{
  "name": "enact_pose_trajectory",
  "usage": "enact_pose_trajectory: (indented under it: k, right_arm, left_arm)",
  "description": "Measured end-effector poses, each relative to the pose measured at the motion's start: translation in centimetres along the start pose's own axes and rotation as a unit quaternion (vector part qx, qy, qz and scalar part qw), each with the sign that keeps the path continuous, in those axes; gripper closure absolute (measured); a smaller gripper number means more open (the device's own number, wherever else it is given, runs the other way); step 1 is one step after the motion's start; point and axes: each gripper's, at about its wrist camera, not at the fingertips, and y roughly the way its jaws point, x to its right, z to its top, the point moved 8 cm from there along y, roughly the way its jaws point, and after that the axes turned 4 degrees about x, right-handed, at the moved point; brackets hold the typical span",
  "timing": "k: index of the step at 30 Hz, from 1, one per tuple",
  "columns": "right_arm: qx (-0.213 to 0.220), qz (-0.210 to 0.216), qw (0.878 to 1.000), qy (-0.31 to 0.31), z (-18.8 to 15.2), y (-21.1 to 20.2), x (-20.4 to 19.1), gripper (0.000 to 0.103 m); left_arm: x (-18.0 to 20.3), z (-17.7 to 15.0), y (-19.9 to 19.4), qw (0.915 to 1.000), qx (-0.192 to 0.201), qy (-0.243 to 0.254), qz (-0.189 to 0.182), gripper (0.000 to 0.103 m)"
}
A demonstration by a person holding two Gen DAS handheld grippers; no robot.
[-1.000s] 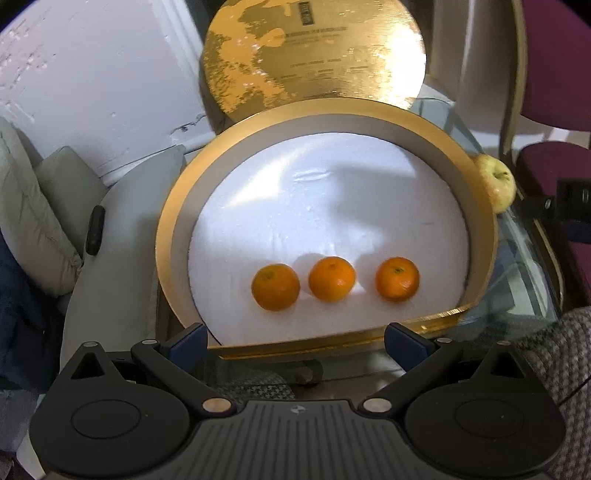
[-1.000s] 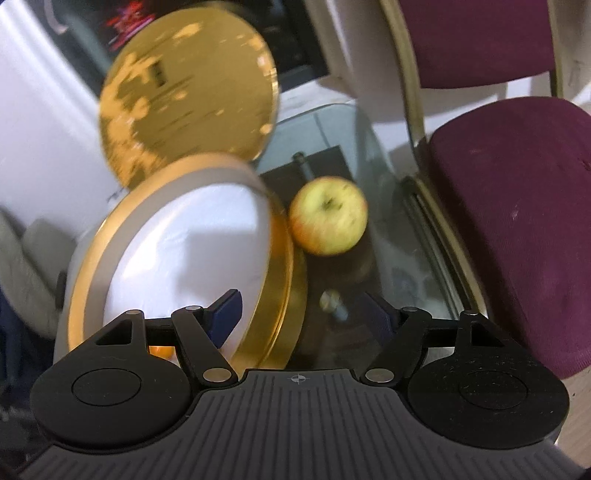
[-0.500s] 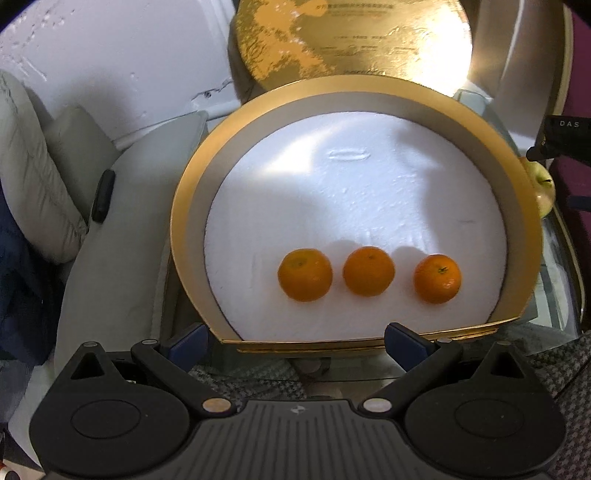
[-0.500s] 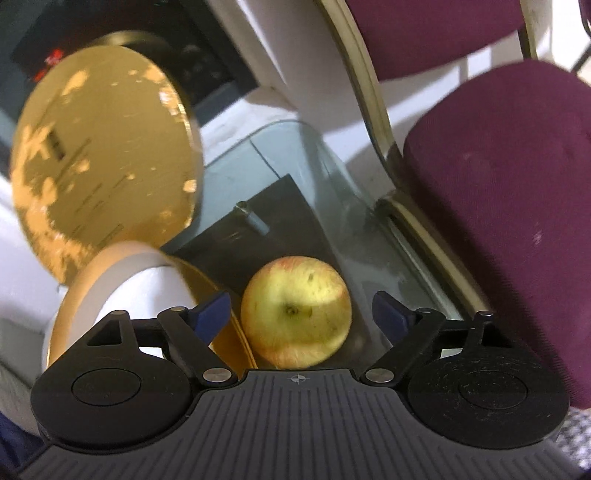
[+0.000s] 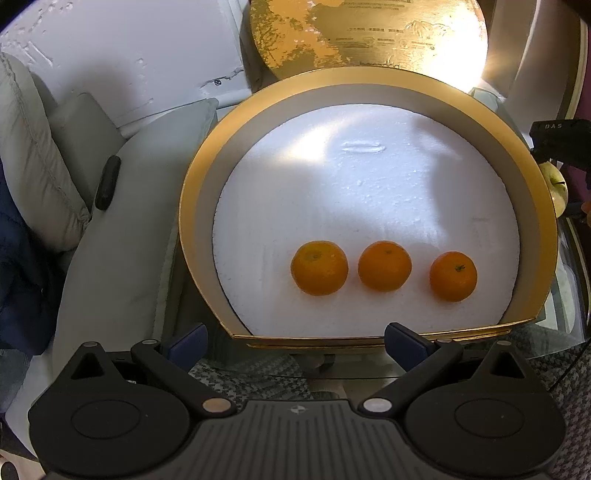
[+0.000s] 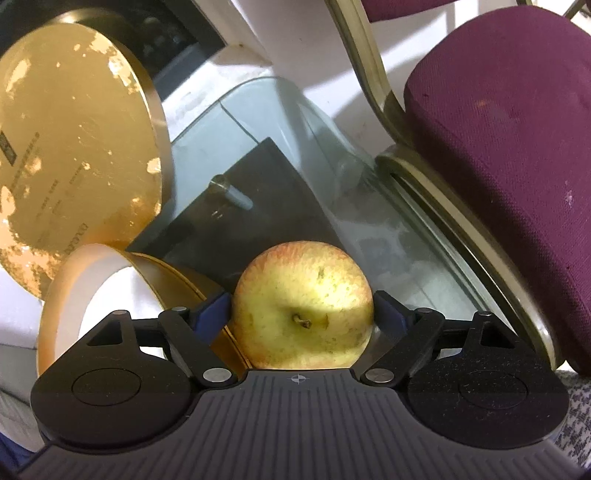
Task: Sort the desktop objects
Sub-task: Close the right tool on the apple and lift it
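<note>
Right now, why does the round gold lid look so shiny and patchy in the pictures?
Left wrist view: glare whitens the round gold lid at its right edge, and light patches fall on the white foam. Right wrist view: the lid shows mottled bright reflections; the fisheye lens bends straight edges.

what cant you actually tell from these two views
- Right wrist view: whether the right claw pads press the apple; contact is hidden behind its bulge.
- Left wrist view: most of the apple, behind the gold box rim.
- Lid print: too small.
</note>
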Motion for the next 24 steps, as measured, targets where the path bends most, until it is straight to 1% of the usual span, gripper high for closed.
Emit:
enact_pose_trajectory:
  k: [3, 6, 10, 15, 19, 24]
  right_arm:
    - [0.002, -0.007, 1.0, -0.006, -0.1, 0.0, -0.2, 0.017]
    - [0.005, -0.015, 1.0, -0.008, -0.1, 0.0, -0.2, 0.021]
    - [0.008, -0.017, 1.0, -0.017, 0.0, 0.0, -0.2, 0.021]
    - [0.009, -0.017, 1.0, -0.006, -0.3, -0.3, 0.2, 0.022]
    - [0.015, -0.006, 1.0, 0.0, -1.0, -1.9, 0.7, 0.022]
    - [0.027, 0.013, 1.0, 0.0, -2.5, -5.9, 2.1, 0.022]
  left_arm:
    - [-0.1, 0.0, 0.0, 1.0, 0.0, -0.001, -0.001, 0.001]
    - [-0.1, -0.1, 0.0, 1.0, 0.0, -0.001, -0.002, 0.001]
    - [-0.2, -0.1, -0.1, 1.0, 0.0, -0.001, -0.001, 0.001]
    - [-0.6, -0.3, -0.7, 1.0, 0.006, -0.001, -0.002, 0.001]
    - [-0.7, -0.7, -1.2, 0.9999, 0.012, 0.001, -0.004, 0.001]
    - [-0.3, -1.6, -1.8, 0.9997, 0.016, 0.006, -0.019, 0.001]
